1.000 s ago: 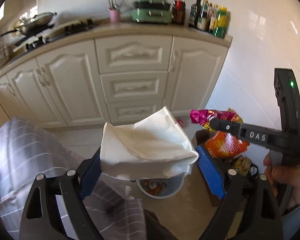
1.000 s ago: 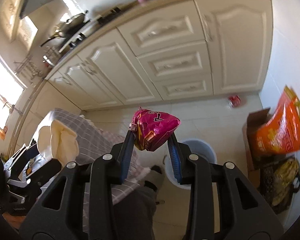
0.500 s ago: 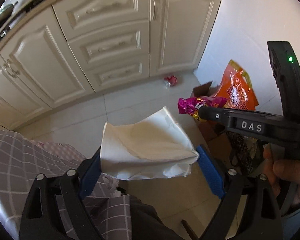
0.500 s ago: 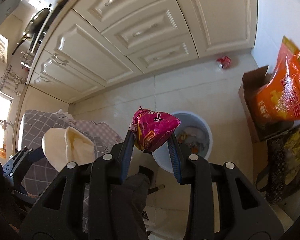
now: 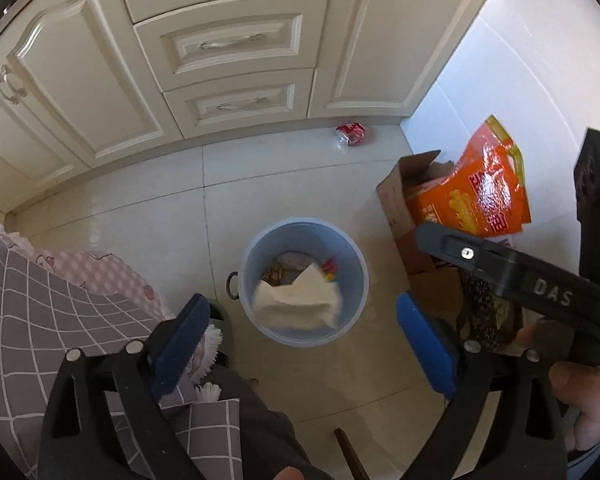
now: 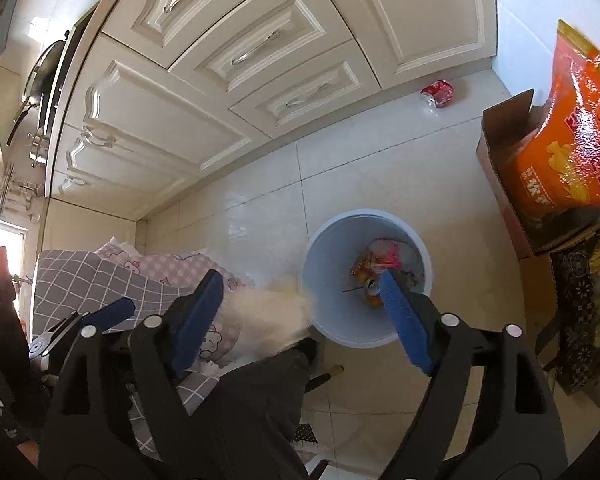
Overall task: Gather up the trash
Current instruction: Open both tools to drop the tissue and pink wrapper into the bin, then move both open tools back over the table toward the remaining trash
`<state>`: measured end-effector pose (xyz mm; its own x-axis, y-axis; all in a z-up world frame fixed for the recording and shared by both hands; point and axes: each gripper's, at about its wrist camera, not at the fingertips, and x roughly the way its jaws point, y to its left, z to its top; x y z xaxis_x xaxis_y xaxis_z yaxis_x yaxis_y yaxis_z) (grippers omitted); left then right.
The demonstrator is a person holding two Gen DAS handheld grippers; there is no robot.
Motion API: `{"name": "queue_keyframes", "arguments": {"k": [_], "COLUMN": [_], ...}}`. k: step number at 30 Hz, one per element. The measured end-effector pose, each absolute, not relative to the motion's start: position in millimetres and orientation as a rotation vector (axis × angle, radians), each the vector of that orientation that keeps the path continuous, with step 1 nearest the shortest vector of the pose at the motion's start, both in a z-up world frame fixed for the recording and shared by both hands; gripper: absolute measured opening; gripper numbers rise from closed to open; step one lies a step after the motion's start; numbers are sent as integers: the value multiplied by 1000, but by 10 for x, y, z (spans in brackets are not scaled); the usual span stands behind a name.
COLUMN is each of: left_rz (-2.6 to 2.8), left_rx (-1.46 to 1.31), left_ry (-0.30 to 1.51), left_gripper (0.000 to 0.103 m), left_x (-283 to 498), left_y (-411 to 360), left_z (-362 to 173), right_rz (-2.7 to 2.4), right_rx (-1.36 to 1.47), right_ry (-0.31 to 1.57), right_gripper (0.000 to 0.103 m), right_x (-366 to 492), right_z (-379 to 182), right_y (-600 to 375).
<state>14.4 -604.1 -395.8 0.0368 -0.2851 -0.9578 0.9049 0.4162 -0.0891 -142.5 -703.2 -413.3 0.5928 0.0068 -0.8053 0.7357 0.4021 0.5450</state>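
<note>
Left wrist view: tissue (image 5: pixel 298 304) lies in the bin (image 5: pixel 356 256) beyond the opening, empty left tool (image 5: pixel 300 330).

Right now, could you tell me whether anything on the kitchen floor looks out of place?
Yes. A crushed red can lies on the floor tiles at the foot of the cabinets, well apart from the blue trash bin, where the rest of the trash, including the white tissue, has gone.

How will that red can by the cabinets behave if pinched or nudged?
The red can looks crumpled, so probably empty and light, and it may crush further under the pads. It lies on its side on glossy floor tile; likely to skid, or roll unevenly, if nudged.
</note>
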Motion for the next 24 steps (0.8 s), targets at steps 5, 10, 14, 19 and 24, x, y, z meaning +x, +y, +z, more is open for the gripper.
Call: {"name": "queue_keyframes", "arguments": {"k": [5,10,14,19,24], "left_rz": [-1026,-1026,-1038,-1053,-1049], "left_rx": [652,618,565,490,405], "left_ry": [1176,1129,1091,1009,930], "left_gripper": [93,93,93,93,94], "left_x": [157,134,116,86,129], "left_y": [-5992,-5876,-5723,-5444,-5082], "left_z": [-3847,-3626,-3354,-2905,-2462], "right_rz": [-548,-548,-551,-546,-509], "right_rx": [1045,1020,987,921,846], "right_ry": [820,805,778,729,679], "right_gripper": [88,93,96,97,97], "right_x": [-1432,-1427,-1432,-1413,-1301], "right_z": [-4011,-3837,-3588,-3150,-2684], "right_y": [-6981,-6873,-6769,-6605,-6351]}}
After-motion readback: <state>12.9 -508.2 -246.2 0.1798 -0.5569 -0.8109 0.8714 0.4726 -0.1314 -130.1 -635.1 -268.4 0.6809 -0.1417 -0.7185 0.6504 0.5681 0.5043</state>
